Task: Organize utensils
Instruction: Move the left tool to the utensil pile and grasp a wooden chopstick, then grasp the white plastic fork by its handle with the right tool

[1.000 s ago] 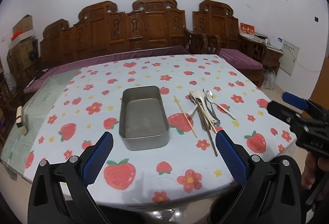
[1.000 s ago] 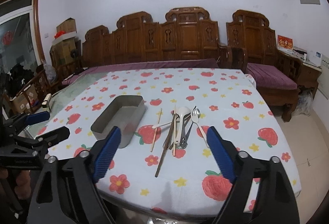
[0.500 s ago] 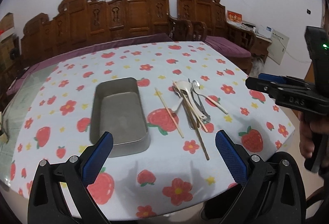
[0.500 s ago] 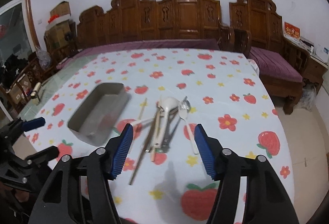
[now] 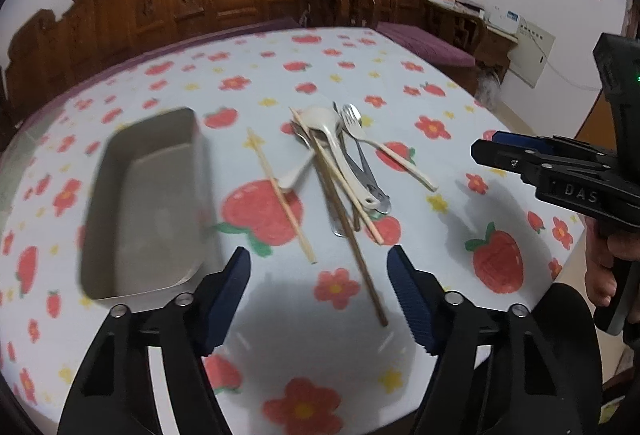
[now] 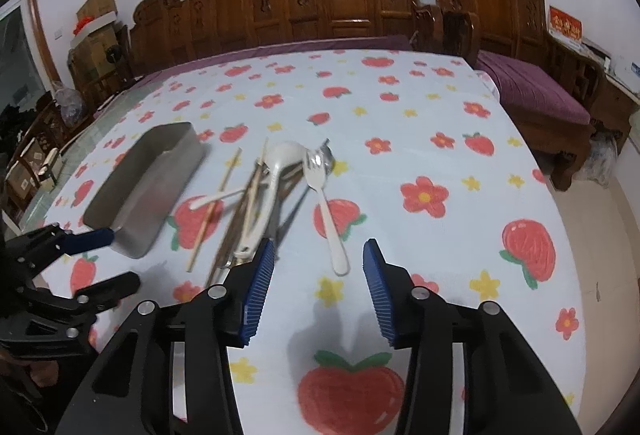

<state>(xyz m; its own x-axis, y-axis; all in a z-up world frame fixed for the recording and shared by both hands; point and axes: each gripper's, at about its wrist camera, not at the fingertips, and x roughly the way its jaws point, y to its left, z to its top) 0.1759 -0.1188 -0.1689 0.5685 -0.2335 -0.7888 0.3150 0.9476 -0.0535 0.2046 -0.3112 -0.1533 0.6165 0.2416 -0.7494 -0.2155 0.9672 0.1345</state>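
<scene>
Counter (image 6: 460, 139) under a strawberry-print cloth, carved wooden bench behind it.

Metal tin (image 5: 148, 195) sits left of centre, nothing in it that you can see.

Heap of utensils (image 5: 340, 167) just right of the tin: chopsticks, a white ladle, metal pieces, crossed over one another (hard to separate at this blur).

One white fork (image 6: 326, 203) lies apart on the heap's right edge, tines away from you, handle running back toward your right tool (image 6: 316, 283). Its handle tip ends just ahead of the gap between the jaws, slightly left of centre. That is the relation to work from: long axis roughly in line with your reach, right hand nearer.

Right tool: jaws spread wide, holding nothing.

Left tool (image 5: 318, 299): also wide, unladen, hovering near the chopstick ends beside the tin.
</scene>
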